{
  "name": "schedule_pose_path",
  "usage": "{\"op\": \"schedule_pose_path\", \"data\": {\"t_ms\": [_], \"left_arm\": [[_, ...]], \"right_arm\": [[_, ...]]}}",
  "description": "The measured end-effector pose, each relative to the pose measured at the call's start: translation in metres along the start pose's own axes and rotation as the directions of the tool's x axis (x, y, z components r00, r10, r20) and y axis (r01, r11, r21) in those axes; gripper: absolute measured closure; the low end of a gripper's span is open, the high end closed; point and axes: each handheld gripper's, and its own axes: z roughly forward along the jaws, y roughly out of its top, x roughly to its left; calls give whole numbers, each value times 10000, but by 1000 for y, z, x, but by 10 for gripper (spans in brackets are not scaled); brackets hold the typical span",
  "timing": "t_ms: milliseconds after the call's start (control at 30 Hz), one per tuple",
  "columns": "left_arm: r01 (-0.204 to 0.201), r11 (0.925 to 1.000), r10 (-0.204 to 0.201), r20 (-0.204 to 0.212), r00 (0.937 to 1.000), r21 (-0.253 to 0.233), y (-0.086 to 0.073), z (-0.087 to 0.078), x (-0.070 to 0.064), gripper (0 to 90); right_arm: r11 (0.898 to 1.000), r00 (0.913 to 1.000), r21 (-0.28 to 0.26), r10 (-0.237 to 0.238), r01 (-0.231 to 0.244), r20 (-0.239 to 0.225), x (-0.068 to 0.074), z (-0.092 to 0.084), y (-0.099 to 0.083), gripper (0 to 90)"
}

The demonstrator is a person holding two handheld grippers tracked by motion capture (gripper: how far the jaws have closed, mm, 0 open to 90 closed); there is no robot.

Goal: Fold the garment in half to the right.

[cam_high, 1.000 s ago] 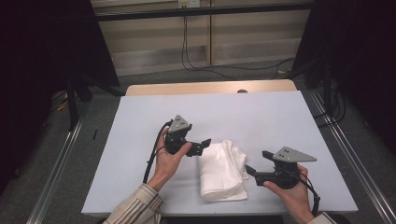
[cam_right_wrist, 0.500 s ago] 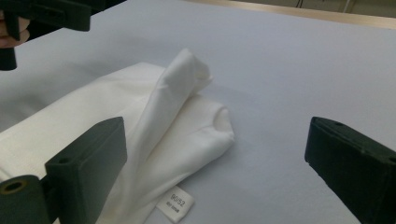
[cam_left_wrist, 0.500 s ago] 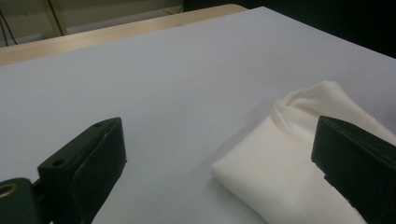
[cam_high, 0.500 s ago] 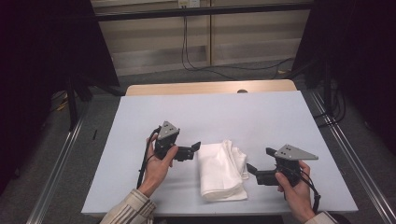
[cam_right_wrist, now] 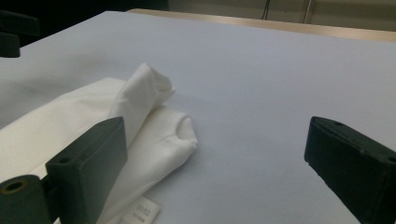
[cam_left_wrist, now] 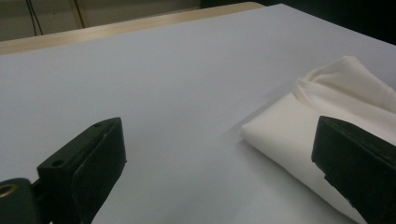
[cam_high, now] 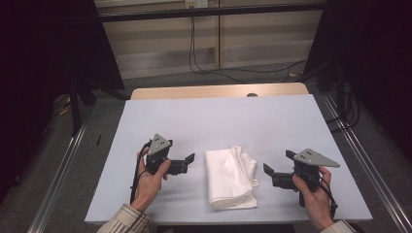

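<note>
In the high view, a folded white cloth [cam_high: 230,177] lies on the pale surface [cam_high: 218,116], toward its six-o'clock edge. The left tool [cam_high: 187,161] sits at nine o'clock of the cloth, near it but not touching, its jaws pointing at the cloth. The right tool [cam_high: 271,174] sits at three o'clock of the cloth, also clear of it, its jaws apart and aimed back toward the cloth. A hand grips each tool from below.

In the left gripper view, the left tool [cam_left_wrist: 219,158] has its two black jaws spread wide with nothing between them but bare surface [cam_left_wrist: 154,79]. The cloth [cam_left_wrist: 327,116] lies at three o'clock, partly behind the right-hand jaw.

In the right gripper view, the right tool [cam_right_wrist: 215,163] stands wide open, having just been opening, and grips nothing. The cloth [cam_right_wrist: 135,121] lies at nine o'clock, behind the left-hand jaw, with a small label [cam_right_wrist: 142,211] at its near edge.
</note>
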Motion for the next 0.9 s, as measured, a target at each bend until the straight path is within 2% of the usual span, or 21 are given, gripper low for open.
{"op": "schedule_pose_path", "data": {"t_ms": [133,200,300,433,500,533,667,733,900], "left_arm": [[-190,9997,186,-333,9993,-133,-6,-7,2,30],[-455,9989,451,-534,9976,-64,-12,-9,2,30],[-490,9987,482,-599,9970,-127,-17,-14,4,25],[-421,9969,356,-953,9948,-668,-20,-26,9,24],[-340,9964,253,-1106,9935,-775,-23,-32,13,24],[-205,9959,109,-1086,9940,-877,-24,-36,15,22],[-95,9944,-30,-1184,9930,-1051,-29,-49,22,21],[-21,9924,-153,-1400,9900,-1233,-30,-55,24,21],[18,9865,-278,-1570,9872,-1635,-35,-70,29,20]], "right_arm": [[9998,9996,-52,192,-191,205,-5,-3,-1,57],[9997,9993,-159,210,-205,302,-6,-5,-1,59],[9993,9990,-266,267,-258,350,-10,-8,-1,59],[9985,9985,-448,341,-321,437,-14,-12,-2,58],[9980,9988,-584,272,-249,405,-15,-14,-2,57],[9978,9987,-604,284,-259,412,-15,-14,-2,56],[9975,9989,-705,119,-88,444,-17,-15,0,52],[9973,9988,-728,37,-2,485,-19,-14,1,53],[9953,9974,-966,0,69,717,-26,-19,4,50]]}}
